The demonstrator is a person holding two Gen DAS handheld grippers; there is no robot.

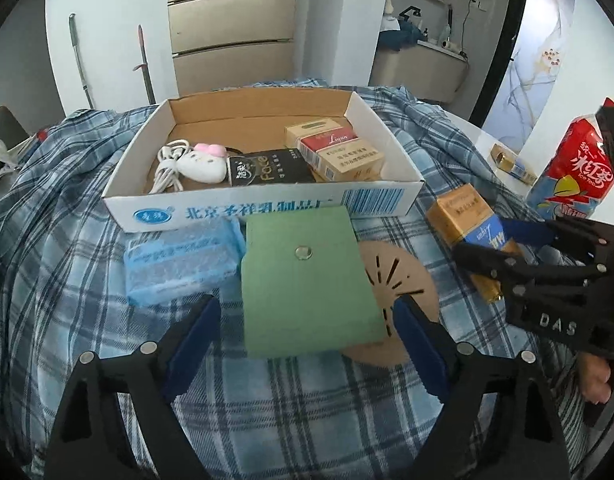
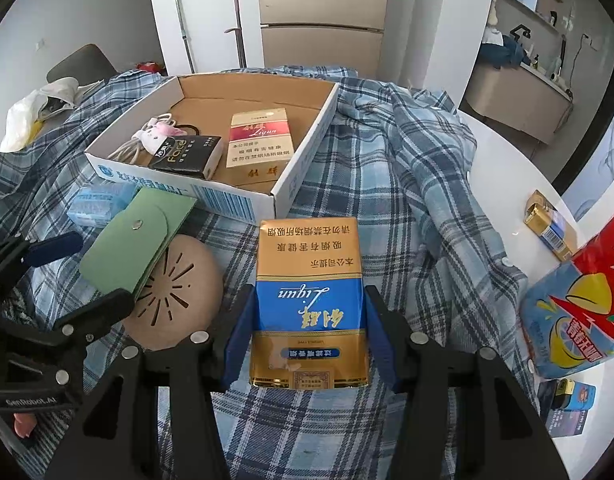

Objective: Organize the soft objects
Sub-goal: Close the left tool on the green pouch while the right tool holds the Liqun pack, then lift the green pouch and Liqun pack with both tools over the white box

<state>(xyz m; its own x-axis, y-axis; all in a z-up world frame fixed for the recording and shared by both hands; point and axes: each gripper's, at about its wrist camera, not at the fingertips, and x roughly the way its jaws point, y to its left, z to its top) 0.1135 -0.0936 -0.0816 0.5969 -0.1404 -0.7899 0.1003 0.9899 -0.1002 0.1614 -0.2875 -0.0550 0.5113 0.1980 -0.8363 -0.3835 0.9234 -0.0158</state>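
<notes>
Blue-and-white plaid cloth [image 1: 87, 208], pale green pouch [image 1: 307, 276], gold-and-blue pack [image 2: 310, 300], white-and-blue box [image 1: 267, 200]

Right claw [image 2: 307, 340] gripping blue-gold pack [image 2: 309, 304], box [image 2: 243, 202] beyond

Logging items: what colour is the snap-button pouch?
Pale green pouch, clearest in the left wrist view.

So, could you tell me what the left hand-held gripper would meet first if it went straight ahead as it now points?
Probably the green pouch: the open left hand-held gripper points at it, its fingers either side of the near edge. Behind it stands the cardboard box.
</notes>
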